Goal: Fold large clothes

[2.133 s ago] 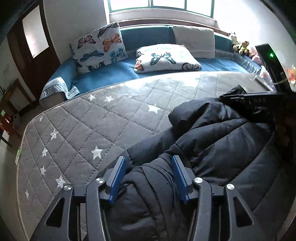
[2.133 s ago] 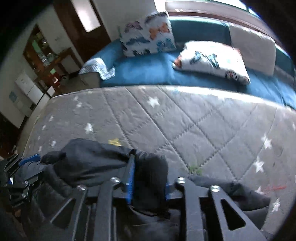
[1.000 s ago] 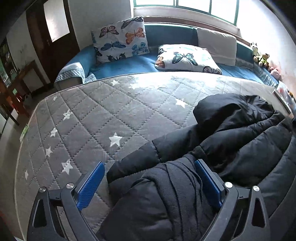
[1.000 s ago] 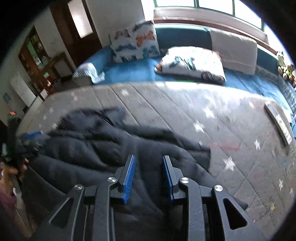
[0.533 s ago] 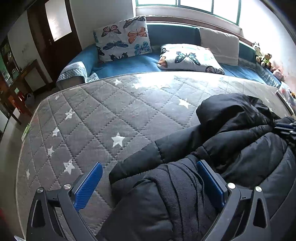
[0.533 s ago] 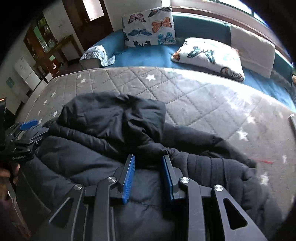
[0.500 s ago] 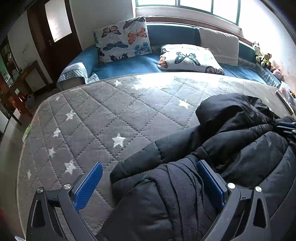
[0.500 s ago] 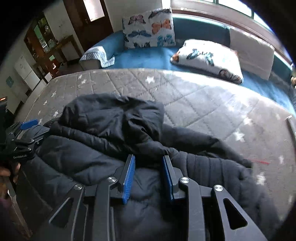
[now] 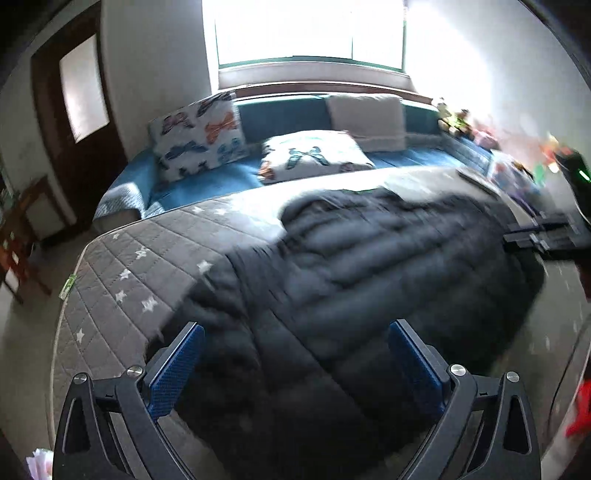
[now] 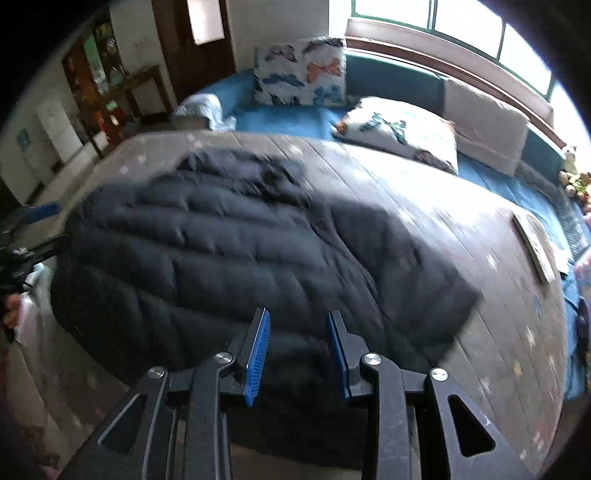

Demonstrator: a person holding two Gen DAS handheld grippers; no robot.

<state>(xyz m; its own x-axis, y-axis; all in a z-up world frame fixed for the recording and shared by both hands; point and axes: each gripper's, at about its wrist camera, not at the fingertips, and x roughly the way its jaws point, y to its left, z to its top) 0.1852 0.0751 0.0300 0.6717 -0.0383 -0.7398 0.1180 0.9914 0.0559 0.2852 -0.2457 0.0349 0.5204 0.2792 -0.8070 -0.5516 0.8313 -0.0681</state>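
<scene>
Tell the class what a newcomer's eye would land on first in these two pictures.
A big black puffer jacket sprawls across the grey star-quilted mattress, filling the middle. Behind it, butterfly pillows sit on a blue couch under a bright window. Blue-padded gripper fingers frame the foreground.

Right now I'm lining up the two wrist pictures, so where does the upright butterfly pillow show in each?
Left wrist: butterfly pillow upper left, propped against the sofa back.
Right wrist: butterfly pillow top centre, same spot.
Shared landmark: the black jacket spread on the grey starred mattress.
</scene>
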